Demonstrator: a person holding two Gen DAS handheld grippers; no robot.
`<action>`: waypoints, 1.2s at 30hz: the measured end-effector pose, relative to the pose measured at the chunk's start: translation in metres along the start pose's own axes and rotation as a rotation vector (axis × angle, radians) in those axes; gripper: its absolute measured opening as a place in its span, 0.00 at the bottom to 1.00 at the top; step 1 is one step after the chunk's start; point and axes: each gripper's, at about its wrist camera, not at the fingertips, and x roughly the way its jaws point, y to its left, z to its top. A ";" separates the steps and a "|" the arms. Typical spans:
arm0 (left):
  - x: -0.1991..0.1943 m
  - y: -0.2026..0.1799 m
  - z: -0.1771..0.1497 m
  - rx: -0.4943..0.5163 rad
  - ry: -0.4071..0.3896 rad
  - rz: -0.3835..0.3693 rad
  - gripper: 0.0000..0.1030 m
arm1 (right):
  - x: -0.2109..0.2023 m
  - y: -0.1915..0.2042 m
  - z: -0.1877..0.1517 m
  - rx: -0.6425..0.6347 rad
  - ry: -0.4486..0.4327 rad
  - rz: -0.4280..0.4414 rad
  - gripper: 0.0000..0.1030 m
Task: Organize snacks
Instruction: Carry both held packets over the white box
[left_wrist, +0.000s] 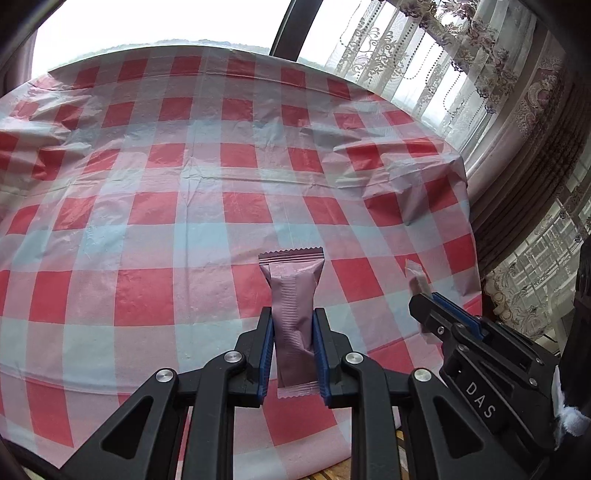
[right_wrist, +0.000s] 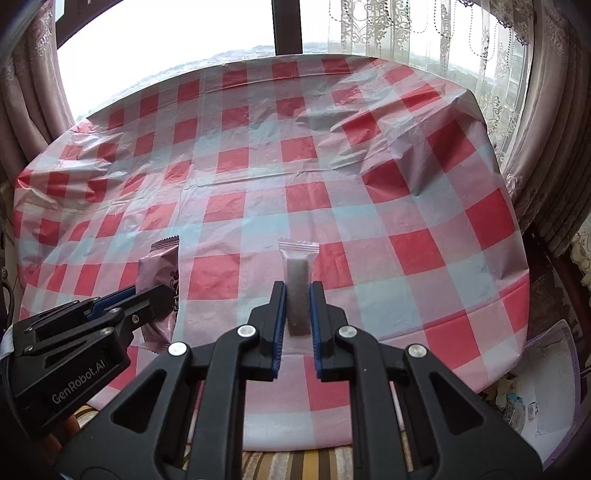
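My left gripper (left_wrist: 293, 314) is shut on a pink snack bar packet (left_wrist: 293, 295) and holds it upright above the near part of the red-and-white checked tablecloth (left_wrist: 184, 184). My right gripper (right_wrist: 297, 286) is shut on a clear packet with a brown bar inside (right_wrist: 298, 273), also held upright above the near edge. In the right wrist view the left gripper (right_wrist: 162, 295) with the pink packet (right_wrist: 159, 266) is at the left. In the left wrist view the right gripper (left_wrist: 424, 299) with its clear packet (left_wrist: 415, 275) is at the right.
The tablecloth (right_wrist: 369, 184) is wrinkled, with a raised fold at the far right (right_wrist: 388, 147). A window and lace curtains (right_wrist: 388, 26) stand behind the table. A striped cushion (right_wrist: 295, 465) lies below the near edge. A pale bin with litter (right_wrist: 546, 376) sits at lower right.
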 end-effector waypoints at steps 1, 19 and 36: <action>-0.001 -0.009 -0.002 0.015 0.004 -0.006 0.20 | -0.005 -0.008 -0.003 0.011 -0.001 -0.007 0.15; -0.004 -0.152 -0.048 0.223 0.112 -0.145 0.20 | -0.077 -0.145 -0.073 0.215 -0.001 -0.123 0.15; 0.033 -0.248 -0.095 0.361 0.303 -0.209 0.21 | -0.103 -0.242 -0.125 0.446 -0.001 -0.210 0.18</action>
